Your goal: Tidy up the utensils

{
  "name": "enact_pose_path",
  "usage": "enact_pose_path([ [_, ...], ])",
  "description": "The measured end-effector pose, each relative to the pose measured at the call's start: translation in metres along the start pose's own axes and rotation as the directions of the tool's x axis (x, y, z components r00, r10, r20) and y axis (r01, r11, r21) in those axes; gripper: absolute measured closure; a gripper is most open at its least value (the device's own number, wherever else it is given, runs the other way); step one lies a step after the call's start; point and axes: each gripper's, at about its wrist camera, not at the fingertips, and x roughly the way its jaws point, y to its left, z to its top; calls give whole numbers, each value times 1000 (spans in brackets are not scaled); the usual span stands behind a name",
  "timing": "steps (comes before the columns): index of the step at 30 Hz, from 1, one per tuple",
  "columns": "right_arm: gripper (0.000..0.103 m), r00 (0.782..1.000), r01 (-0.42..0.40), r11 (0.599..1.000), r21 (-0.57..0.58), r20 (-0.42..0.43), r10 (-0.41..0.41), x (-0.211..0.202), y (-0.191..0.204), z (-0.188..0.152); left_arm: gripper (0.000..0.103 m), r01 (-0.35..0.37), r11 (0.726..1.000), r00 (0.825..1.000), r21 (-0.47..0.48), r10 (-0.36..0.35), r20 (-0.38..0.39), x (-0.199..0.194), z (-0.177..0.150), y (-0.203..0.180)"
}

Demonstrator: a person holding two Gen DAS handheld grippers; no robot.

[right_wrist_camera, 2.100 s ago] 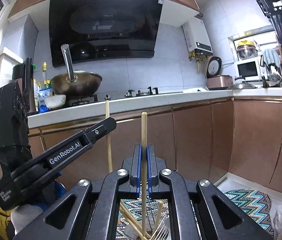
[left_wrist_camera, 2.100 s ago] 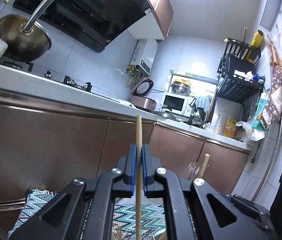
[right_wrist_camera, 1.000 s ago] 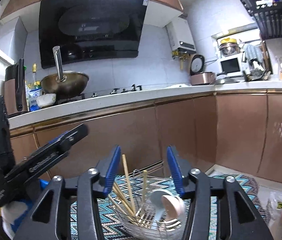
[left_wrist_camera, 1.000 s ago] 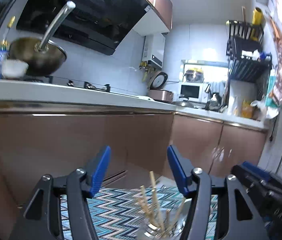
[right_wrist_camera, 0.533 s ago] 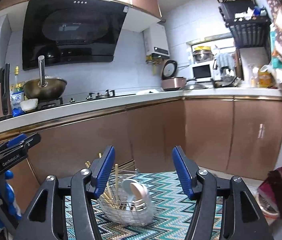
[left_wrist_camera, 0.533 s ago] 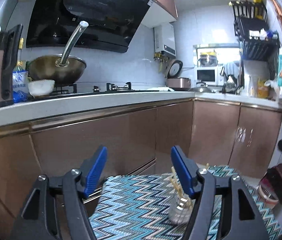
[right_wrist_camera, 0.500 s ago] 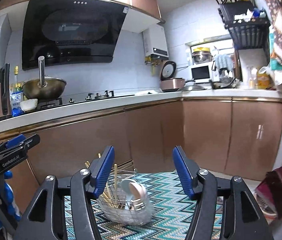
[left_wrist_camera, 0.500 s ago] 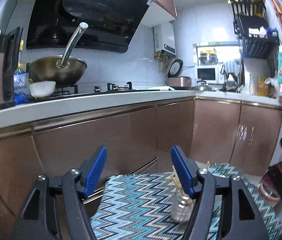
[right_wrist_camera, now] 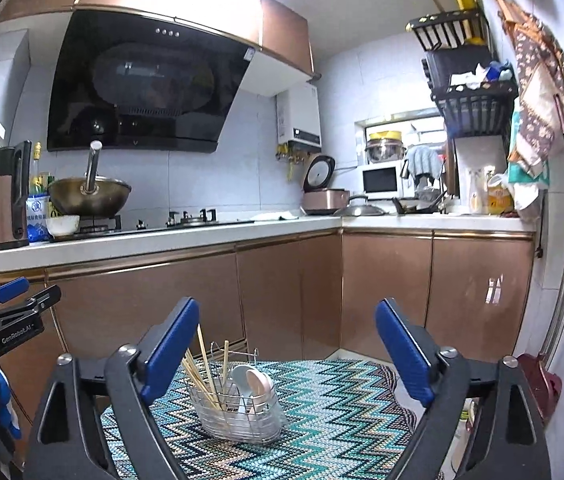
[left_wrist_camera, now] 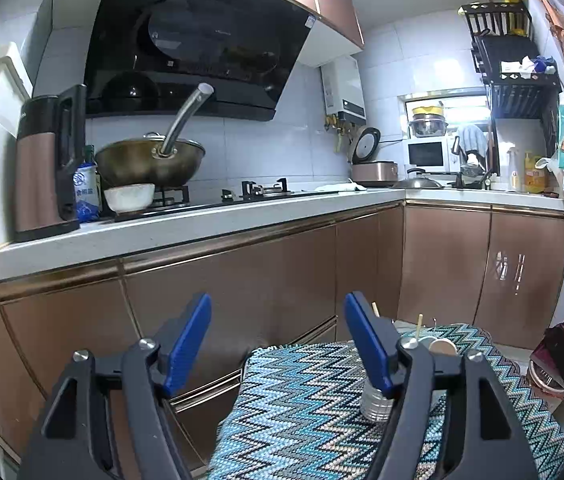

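- Left wrist view: the left gripper (left_wrist_camera: 278, 344) was seen with its jaws apart and nothing between them. The chopstick clamped there two seconds earlier had been let go. A shiny cup (left_wrist_camera: 375, 402) was stood near the far right edge of the zigzag mat (left_wrist_camera: 301, 408).
- Right wrist view: the right gripper (right_wrist_camera: 285, 352) had just been opened wider and held nothing. Chopsticks (right_wrist_camera: 202, 372) and spoons (right_wrist_camera: 252, 384) were stood in the wire basket (right_wrist_camera: 238, 416) in the middle of the mat, so the sorting looked nearly done. "GenRobot.AI" was read on the other gripper.

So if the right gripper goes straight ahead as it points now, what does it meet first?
Most likely the brown cabinet doors under the counter. The right gripper looks aimed above the wire utensil basket, though depth is unclear.
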Motion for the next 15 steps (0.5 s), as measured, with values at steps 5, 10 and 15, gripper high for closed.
enact_pose_path([
  [5, 7, 1000, 3, 1000, -11, 16, -3, -18, 4, 5, 34, 1, 1000, 1000, -1, -1, 14, -20, 2, 7],
  [10, 0, 998, 16, 999, -31, 55, -14, -40, 7, 12, 34, -1, 1000, 1000, -16, 1, 27, -38, 5, 14],
  [15, 0, 998, 14, 999, -43, 60, -12, -55, 11, 15, 33, -2, 1000, 999, -26, 3, 42, -54, 9, 19],
])
